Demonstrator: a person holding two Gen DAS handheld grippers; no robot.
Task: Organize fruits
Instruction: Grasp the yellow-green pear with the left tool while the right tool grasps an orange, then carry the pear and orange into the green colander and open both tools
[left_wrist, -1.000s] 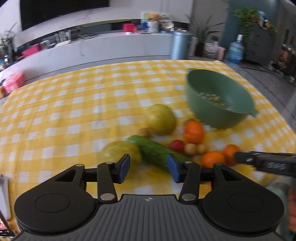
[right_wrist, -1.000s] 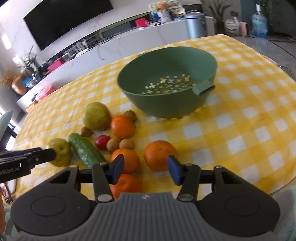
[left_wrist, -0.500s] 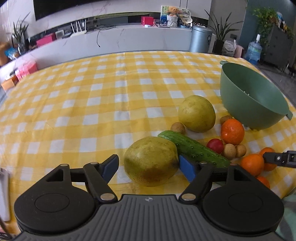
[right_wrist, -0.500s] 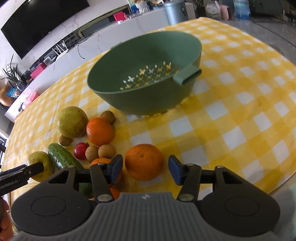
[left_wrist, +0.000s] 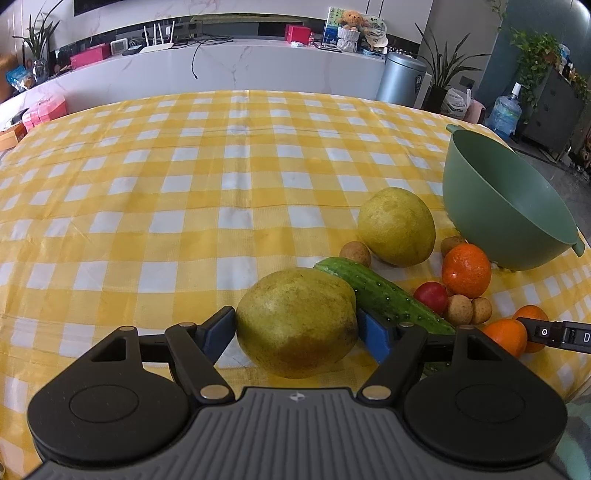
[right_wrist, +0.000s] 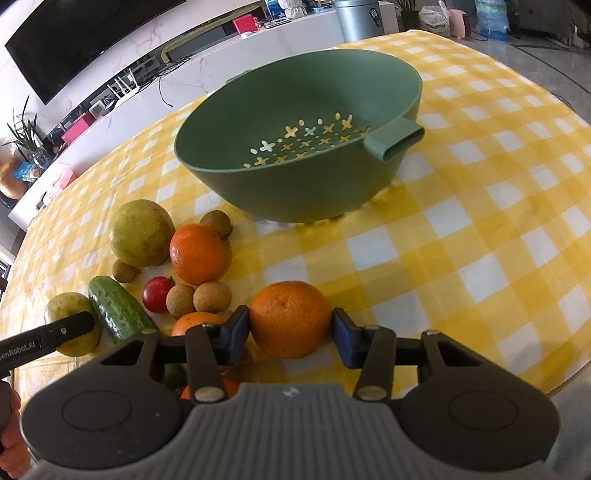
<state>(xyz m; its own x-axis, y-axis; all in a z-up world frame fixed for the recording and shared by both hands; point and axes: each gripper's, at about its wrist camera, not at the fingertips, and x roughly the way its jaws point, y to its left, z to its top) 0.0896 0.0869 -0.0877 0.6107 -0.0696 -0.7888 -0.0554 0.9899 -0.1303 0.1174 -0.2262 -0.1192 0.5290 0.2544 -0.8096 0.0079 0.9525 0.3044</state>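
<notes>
Only the right wrist view showed the colander's (right_wrist: 295, 184) holes. The cucumber (left_wrist: 384, 299) lay diagonally. The left gripper (left_wrist: 295, 332), closing, pressed the pear (left_wrist: 295, 321); the right gripper (right_wrist: 290, 328), closing, pressed the orange (right_wrist: 290, 317).

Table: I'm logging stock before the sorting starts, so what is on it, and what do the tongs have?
tablecloth: 1, yellow and white check, covers the table
colander: 1, green, empty, behind the fruit
pears: 2, yellow-green, one near the colander, one between the left tongs
oranges: 4, orange, one between the right tongs, one mostly hidden under them
small brown fruits: 4, brown, scattered in the cluster
small red fruit: 1, red, mid-cluster
cucumber: 1, green, beside the near pear
left tongs: 1, black with blue pads, just been closing, pads on the pear
right tongs: 1, same colours, just been closing, pads on the orange
</notes>
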